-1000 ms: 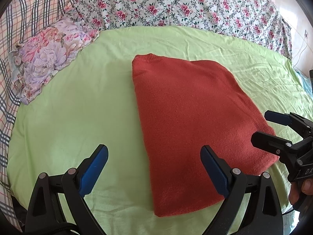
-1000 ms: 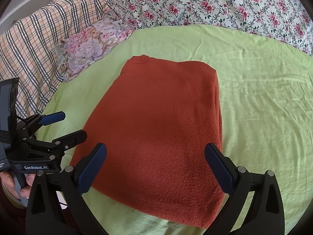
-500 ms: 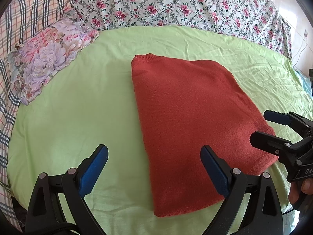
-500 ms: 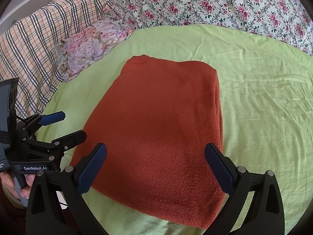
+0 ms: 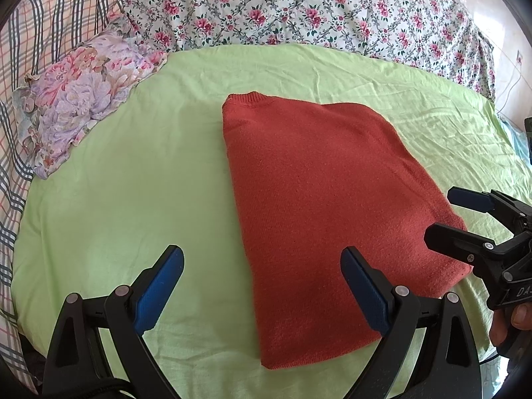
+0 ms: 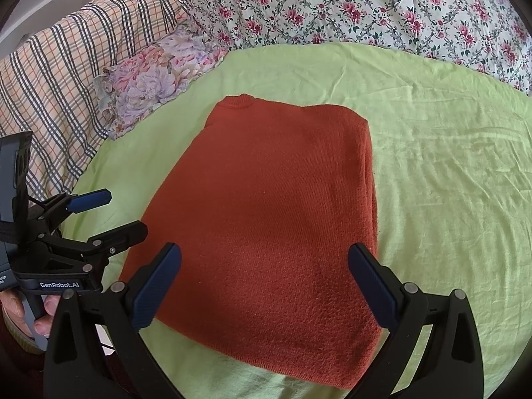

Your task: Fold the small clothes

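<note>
The rust-red sweater (image 5: 319, 212) lies folded flat mid-bed on the green sheet (image 5: 133, 183). Both grippers hover at its near edge, jaws spread, holding nothing: the left gripper (image 5: 262, 286), the right gripper (image 6: 264, 282). Only the right view shows the plaid blanket (image 6: 60, 89) broadly, beside the floral pillow (image 6: 156, 76).

The left claw (image 6: 106, 214) carries "GenRobot.AI" in white on its black body. The right claw (image 5: 455, 216) shows only "DA", the rest cut off.
</note>
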`<state>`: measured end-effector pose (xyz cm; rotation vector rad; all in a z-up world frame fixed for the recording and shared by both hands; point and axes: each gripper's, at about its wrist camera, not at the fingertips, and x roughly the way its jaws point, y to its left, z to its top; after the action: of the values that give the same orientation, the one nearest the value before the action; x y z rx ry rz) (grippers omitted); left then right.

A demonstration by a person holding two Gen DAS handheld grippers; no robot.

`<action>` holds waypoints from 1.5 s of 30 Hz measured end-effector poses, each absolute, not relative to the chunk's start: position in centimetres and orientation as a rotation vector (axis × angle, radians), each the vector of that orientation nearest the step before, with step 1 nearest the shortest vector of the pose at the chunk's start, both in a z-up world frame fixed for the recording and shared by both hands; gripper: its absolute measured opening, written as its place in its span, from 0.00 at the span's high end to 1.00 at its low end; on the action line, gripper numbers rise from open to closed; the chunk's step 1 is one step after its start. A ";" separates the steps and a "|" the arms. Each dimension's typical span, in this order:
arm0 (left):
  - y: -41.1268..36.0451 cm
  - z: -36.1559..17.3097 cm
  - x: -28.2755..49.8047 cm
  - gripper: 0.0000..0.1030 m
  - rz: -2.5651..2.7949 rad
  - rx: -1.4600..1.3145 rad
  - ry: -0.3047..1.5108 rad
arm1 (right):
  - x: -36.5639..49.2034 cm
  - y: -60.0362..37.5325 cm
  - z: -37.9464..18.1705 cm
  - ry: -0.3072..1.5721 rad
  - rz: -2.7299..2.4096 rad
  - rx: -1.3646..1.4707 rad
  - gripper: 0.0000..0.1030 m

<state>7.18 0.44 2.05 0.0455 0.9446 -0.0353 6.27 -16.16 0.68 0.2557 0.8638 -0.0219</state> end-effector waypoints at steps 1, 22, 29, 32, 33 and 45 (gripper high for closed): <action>0.5 2.0 7.2 0.07 -0.037 0.045 0.945 | 6.3 -16.2 0.7 0.864 -0.022 0.255 0.03; 0.1 2.3 7.7 0.07 -0.047 0.050 0.943 | 6.3 -16.2 0.9 0.861 -0.025 0.257 0.03; 0.2 2.2 8.0 0.07 -0.048 0.048 0.945 | 6.4 -16.3 0.9 0.862 -0.024 0.257 0.03; 0.3 2.2 8.1 0.07 -0.047 0.047 0.946 | 6.4 -16.3 0.9 0.861 -0.024 0.257 0.03; 0.3 2.1 8.2 0.07 -0.049 0.047 0.947 | 6.4 -16.3 0.8 0.861 -0.024 0.257 0.03; 1.1 2.5 9.6 0.07 -0.029 0.041 0.939 | 7.9 -18.0 0.9 0.873 -0.022 0.262 0.03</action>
<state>9.59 1.08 2.47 0.0411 0.9388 -0.0293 7.90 -18.05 0.89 0.2619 0.8727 -0.0223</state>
